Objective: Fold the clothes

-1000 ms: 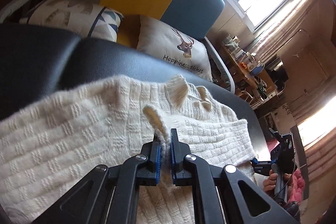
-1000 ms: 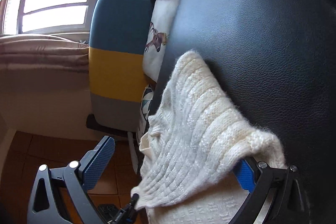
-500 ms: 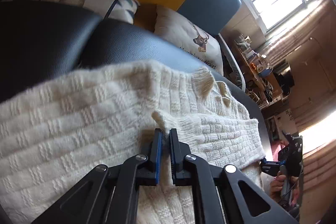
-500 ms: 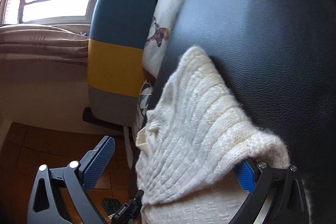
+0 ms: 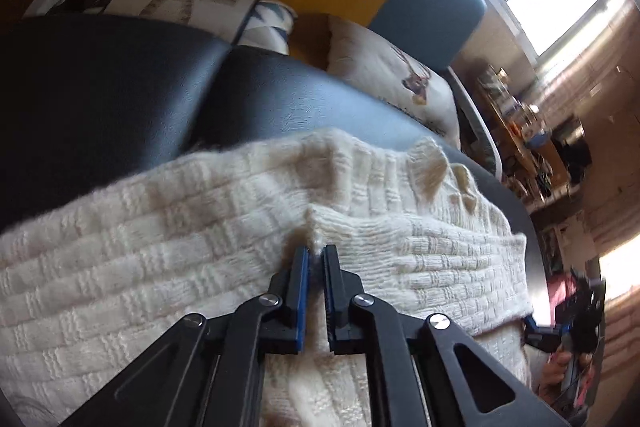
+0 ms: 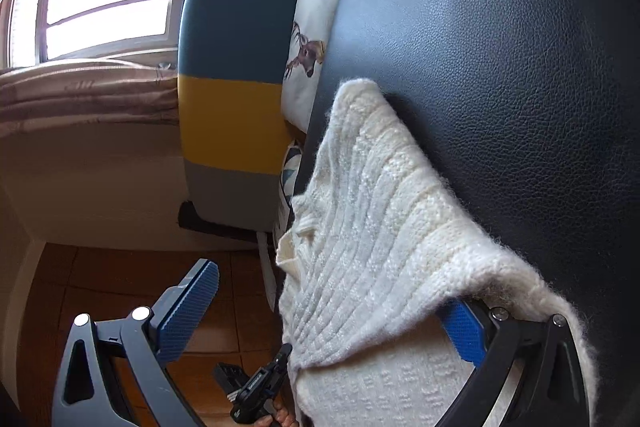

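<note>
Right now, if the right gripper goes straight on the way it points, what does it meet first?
Probably the cream knit sweater: it is draped between the open fingers of the right gripper. Beyond lies the black leather seat.

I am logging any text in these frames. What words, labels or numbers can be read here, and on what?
None can be read now.
White deer-print cushion: a dark printed line along its lower edge, too blurred and cut off to read.
Cluttered shelf: items too small to read.
</note>
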Demonstrator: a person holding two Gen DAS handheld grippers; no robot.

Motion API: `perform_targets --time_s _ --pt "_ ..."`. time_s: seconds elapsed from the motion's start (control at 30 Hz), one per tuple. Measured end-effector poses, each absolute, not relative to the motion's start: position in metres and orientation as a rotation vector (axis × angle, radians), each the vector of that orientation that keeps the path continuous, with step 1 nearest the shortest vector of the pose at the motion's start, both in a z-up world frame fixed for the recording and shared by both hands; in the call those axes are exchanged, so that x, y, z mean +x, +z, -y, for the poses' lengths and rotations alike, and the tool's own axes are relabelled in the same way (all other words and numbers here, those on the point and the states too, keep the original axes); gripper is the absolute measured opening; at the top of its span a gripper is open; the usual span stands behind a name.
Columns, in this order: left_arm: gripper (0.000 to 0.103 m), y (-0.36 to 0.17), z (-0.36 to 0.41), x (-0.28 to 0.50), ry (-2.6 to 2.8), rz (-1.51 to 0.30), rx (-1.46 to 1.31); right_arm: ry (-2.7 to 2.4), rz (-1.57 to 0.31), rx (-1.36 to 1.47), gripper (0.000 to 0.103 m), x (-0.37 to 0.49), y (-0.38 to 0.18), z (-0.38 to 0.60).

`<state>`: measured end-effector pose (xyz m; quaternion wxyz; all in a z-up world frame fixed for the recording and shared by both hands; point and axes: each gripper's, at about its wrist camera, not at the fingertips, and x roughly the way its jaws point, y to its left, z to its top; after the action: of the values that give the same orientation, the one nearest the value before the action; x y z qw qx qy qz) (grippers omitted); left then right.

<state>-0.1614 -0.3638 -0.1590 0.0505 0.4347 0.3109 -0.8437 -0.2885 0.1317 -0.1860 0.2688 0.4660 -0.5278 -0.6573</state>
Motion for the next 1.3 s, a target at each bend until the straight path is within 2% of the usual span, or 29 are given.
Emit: perform_targets --time_s 0.17,0.33,0.47,0.57,0.7,0.9,1.1,1.3 --pt "0.006 -0.143 0.357 -0.154 -2.625 -0.945 1.279 -1.801 1.267 1.295 0.103 -0.264 -0.165 -0.15" --pt "0.007 -0.127 0.349 -0.147 -2.684 -0.942 1.233 -1.973 1.022 1.151 0.101 -0.267 -0.12 -0.149" --pt "0.007 -0.136 0.334 -0.154 -2.701 -0.869 1.275 -2.083 0.838 1.14 0.08 -0.304 -0.123 -0.115" --pt "0.007 -0.148 0.321 -0.163 -2.704 -0.794 1.326 -2.038 0.772 1.242 0.073 -0.339 -0.151 -0.09" --pt "0.008 -0.164 0.304 -0.175 -2.704 -0.693 1.393 -2.134 0.717 1.338 0.071 -0.371 -0.18 -0.088" --pt "0.007 -0.163 0.31 -0.174 -2.698 -0.722 1.387 -2.132 0.693 1.312 0.071 -0.374 -0.185 -0.09" --pt "0.008 -0.141 0.298 -0.159 -2.75 -0.7 1.333 -2.007 0.648 1.27 0.071 -0.332 -0.152 -0.102" --pt "0.008 -0.162 0.297 -0.15 -2.709 -0.722 1.385 -1.975 0.609 1.423 0.073 -0.297 -0.183 -0.107"
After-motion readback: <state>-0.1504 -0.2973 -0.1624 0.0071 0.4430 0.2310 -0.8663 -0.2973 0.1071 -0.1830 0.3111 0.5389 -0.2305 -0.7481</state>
